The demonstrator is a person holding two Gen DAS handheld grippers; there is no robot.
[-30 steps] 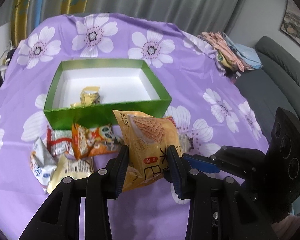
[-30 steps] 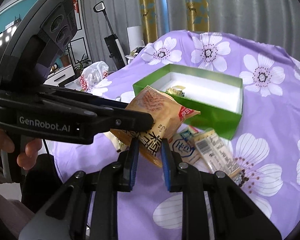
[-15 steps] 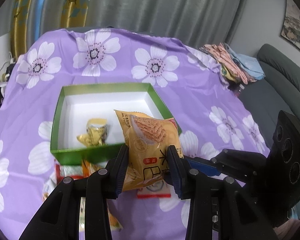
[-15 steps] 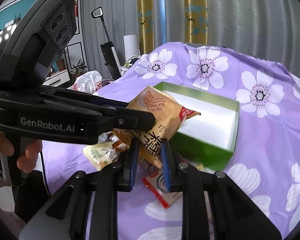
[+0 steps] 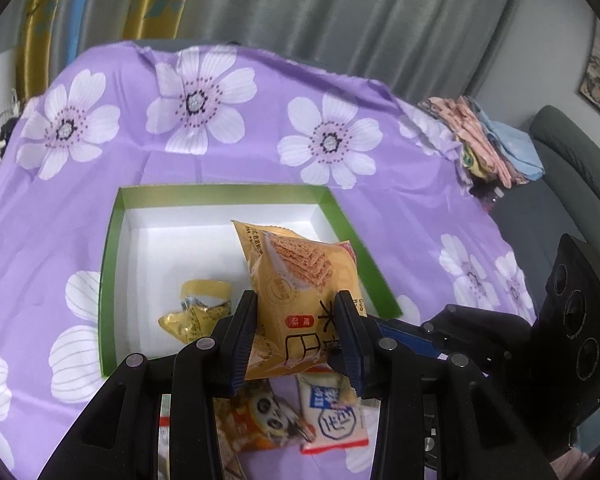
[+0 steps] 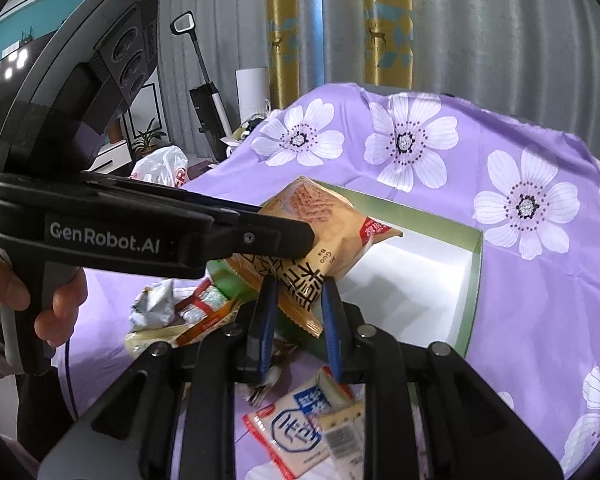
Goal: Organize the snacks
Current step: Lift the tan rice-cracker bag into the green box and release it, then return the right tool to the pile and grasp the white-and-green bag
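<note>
Both grippers are shut on one orange wafer snack packet (image 5: 300,296) and hold it above the near right part of an open green box (image 5: 112,240) with a white inside. My left gripper (image 5: 296,308) clamps its sides. My right gripper (image 6: 298,292) pinches its lower edge; the packet (image 6: 328,220) and the box (image 6: 474,292) also show in the right wrist view. A small yellow snack (image 5: 198,312) lies in the box. Loose packets lie in front of the box: a white and blue one (image 5: 334,412) and an orange panda one (image 5: 260,420).
The purple flowered cloth (image 5: 220,152) covers the table. Folded clothes (image 5: 488,144) lie at its far right corner, a grey sofa (image 5: 572,184) beyond. In the right wrist view, more packets (image 6: 172,312) lie left of the box and a vacuum (image 6: 204,92) stands behind the table.
Both grippers have carried the orange packet up and forward from the loose pile to above the box. The box now sits lower and nearer in both views.
</note>
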